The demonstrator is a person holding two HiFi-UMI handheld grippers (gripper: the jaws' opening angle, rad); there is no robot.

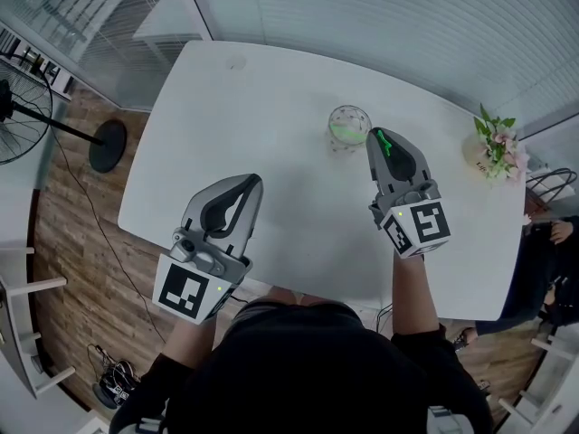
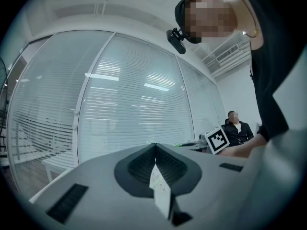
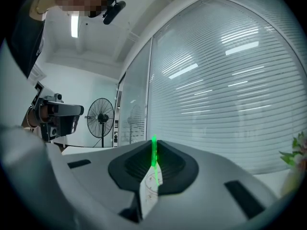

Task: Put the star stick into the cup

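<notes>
A clear glass cup [image 1: 349, 127] stands on the white table [image 1: 271, 98], and something green shows inside it. My right gripper [image 1: 376, 136] hovers just right of the cup, tips close to its rim, shut on a thin green stick [image 1: 384, 142]. In the right gripper view the green stick [image 3: 154, 153] stands clamped between the closed jaws of the right gripper [image 3: 154, 143]; its star end is hidden. My left gripper [image 1: 252, 182] hangs over the table's near left part, shut and empty. In its own view the left gripper [image 2: 155, 146] holds nothing.
A pot of pink flowers [image 1: 496, 147] sits at the table's right end. A floor fan [image 1: 36, 116] stands on the wooden floor to the left. A seated person [image 2: 236, 128] is beyond the table. Glass walls with blinds [image 3: 225, 95] lie behind.
</notes>
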